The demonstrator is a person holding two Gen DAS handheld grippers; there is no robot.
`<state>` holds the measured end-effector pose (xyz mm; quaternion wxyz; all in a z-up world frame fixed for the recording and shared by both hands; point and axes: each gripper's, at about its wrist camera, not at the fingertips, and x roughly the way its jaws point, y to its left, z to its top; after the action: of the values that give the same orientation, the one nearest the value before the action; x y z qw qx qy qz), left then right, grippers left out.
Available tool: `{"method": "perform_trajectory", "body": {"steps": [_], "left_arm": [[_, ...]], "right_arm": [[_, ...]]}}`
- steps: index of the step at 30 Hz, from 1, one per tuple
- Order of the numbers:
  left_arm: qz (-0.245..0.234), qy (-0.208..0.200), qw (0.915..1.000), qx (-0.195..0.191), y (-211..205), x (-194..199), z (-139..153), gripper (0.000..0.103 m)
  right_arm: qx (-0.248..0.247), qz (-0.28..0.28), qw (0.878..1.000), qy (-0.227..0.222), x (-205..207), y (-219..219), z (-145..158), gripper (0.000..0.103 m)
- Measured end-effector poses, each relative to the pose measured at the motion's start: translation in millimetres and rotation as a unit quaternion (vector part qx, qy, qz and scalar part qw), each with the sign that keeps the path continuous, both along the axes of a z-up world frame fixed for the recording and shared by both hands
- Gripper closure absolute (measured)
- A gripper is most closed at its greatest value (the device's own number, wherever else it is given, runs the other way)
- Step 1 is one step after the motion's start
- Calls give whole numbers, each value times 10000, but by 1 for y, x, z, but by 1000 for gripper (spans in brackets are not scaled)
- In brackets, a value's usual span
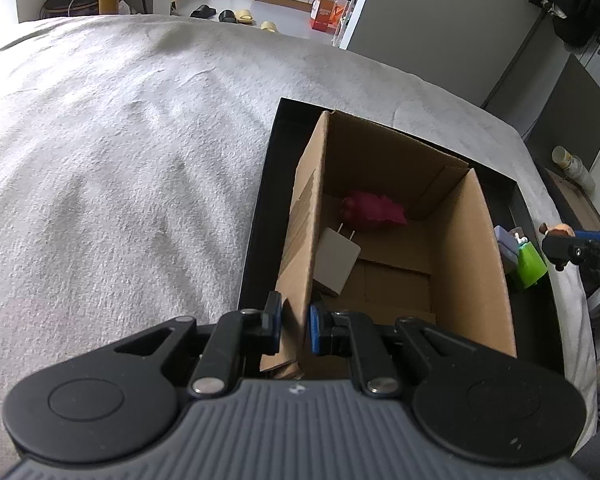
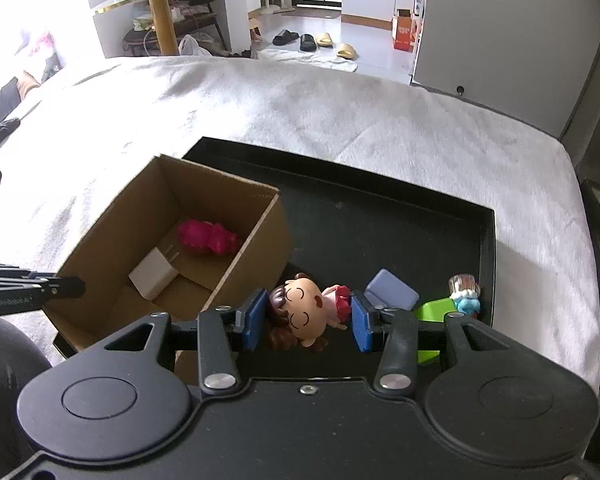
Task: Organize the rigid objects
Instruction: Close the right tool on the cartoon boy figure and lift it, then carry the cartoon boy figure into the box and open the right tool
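An open cardboard box [image 1: 476, 248] stands in a black tray [image 1: 260, 216] on a grey blanket. My left gripper [image 1: 294, 322] is shut on the box's near left wall, one pad on either side. Inside the box lie a magenta toy [image 1: 374, 210] and a white plug charger [image 1: 336, 260]. My right gripper [image 2: 308, 320] is shut on a small doll figurine [image 2: 300, 312] with brown hair and a red skirt, held just above the tray [image 2: 380, 216] to the right of the box [image 2: 256, 256]. The left gripper's tip [image 2: 74, 286] shows at the box's left edge.
On the tray's right side sit a lavender block [image 2: 392, 292], a green piece [image 2: 436, 310] and a small blue figure with a clear cup [image 2: 466, 290]. The blanket [image 2: 340, 112] spreads all round the tray. Beyond the bed are slippers, an orange box and a wooden table.
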<state>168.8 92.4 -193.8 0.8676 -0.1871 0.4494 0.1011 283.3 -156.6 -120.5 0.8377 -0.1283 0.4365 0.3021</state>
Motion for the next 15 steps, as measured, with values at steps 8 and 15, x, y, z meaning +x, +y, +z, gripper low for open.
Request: {"method": "perform_trajectory", "body": {"steps": [8, 15], "left_arm": [[16, -183, 9996, -197, 6, -7, 2, 90], [-53, -237, 9994, -258, 7, -8, 1, 90]], "right_arm": [[-16, 108, 9998, -165, -5, 16, 16, 59], [-64, 256, 9993, -278, -9, 37, 24, 59]]}}
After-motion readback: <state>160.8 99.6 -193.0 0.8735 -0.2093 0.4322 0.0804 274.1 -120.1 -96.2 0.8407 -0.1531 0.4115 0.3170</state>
